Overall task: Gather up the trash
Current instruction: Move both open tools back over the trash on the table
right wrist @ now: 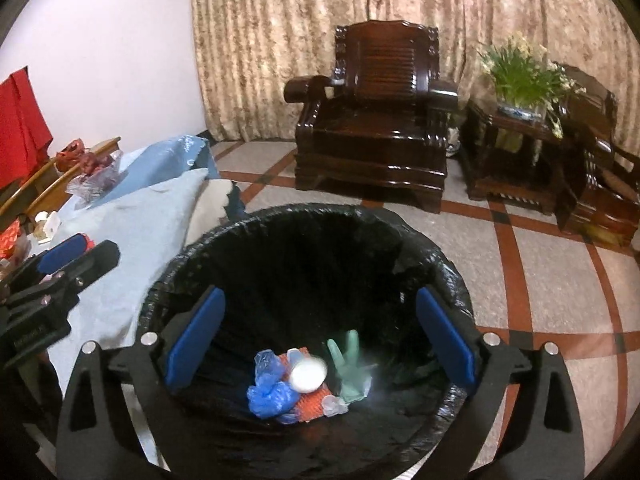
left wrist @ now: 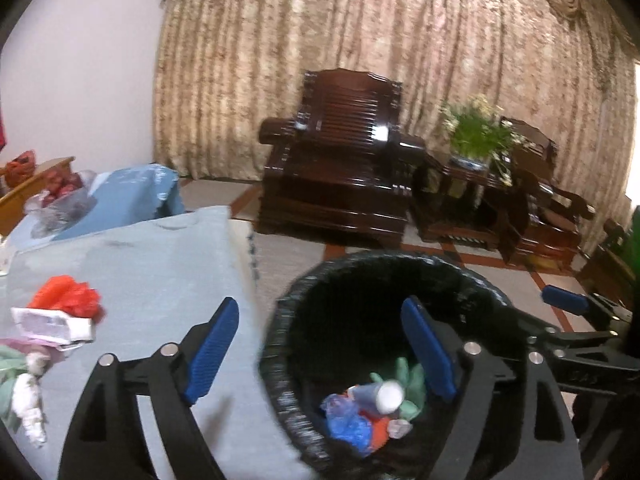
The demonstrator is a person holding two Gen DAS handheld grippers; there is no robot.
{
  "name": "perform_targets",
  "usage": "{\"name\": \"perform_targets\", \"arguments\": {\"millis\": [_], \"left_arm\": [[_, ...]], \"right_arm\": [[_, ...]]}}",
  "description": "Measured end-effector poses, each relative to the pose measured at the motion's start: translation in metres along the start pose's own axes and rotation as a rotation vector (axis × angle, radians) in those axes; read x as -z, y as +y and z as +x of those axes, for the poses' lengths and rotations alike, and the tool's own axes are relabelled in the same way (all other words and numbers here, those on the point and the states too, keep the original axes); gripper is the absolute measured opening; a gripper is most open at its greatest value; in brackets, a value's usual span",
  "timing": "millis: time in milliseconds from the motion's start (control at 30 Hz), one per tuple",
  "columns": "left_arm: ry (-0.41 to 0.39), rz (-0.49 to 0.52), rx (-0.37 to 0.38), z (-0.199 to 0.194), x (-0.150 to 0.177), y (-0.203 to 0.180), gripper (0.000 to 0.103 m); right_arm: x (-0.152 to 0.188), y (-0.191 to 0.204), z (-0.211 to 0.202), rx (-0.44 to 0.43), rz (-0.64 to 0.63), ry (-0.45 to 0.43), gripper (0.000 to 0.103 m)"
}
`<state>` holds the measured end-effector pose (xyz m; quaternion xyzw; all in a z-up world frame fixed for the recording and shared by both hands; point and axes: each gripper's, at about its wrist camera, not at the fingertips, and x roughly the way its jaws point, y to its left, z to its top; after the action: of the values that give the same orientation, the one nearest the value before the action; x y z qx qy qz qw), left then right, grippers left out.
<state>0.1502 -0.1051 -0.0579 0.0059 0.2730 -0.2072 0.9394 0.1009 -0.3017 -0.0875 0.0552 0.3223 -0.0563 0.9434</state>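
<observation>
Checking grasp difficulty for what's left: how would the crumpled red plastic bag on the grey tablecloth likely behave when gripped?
The crumpled red plastic bag looks thin and bunched, so it would probably be floppy and squash between the pads. It likely weighs very little. Lying against the white carton, it might drag that along when lifted from the grey tablecloth.

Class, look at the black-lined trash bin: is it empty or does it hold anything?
Not empty: the trash bin holds a blue bag, green glove and white cup.

The bin (right wrist: 308, 240) stands right of the table (right wrist: 132, 240), armchair (right wrist: 372, 128) behind.
</observation>
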Motion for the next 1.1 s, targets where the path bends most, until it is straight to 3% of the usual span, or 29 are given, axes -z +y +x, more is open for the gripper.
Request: {"name": "perform_targets", "arguments": {"millis": [200,700,1100], "left_arm": [[-0.023,-0.024,-0.117,-0.029,0.007,0.048,0.087],[-0.053,-0.126,-0.42,-0.1,0.042,0.171,0.087],[0.022,-0.211,-0.53,-0.12,0.091,0.234,0.085]], "right_arm": [[-0.007,0.034,-0.001,-0.077,-0.03,-0.014,0.095],[-0.023,0.172,0.015,-0.287,-0.179,-0.031,0.095],[0.002,0.252,0.039,-0.368,-0.27,0.012,0.095]]}}
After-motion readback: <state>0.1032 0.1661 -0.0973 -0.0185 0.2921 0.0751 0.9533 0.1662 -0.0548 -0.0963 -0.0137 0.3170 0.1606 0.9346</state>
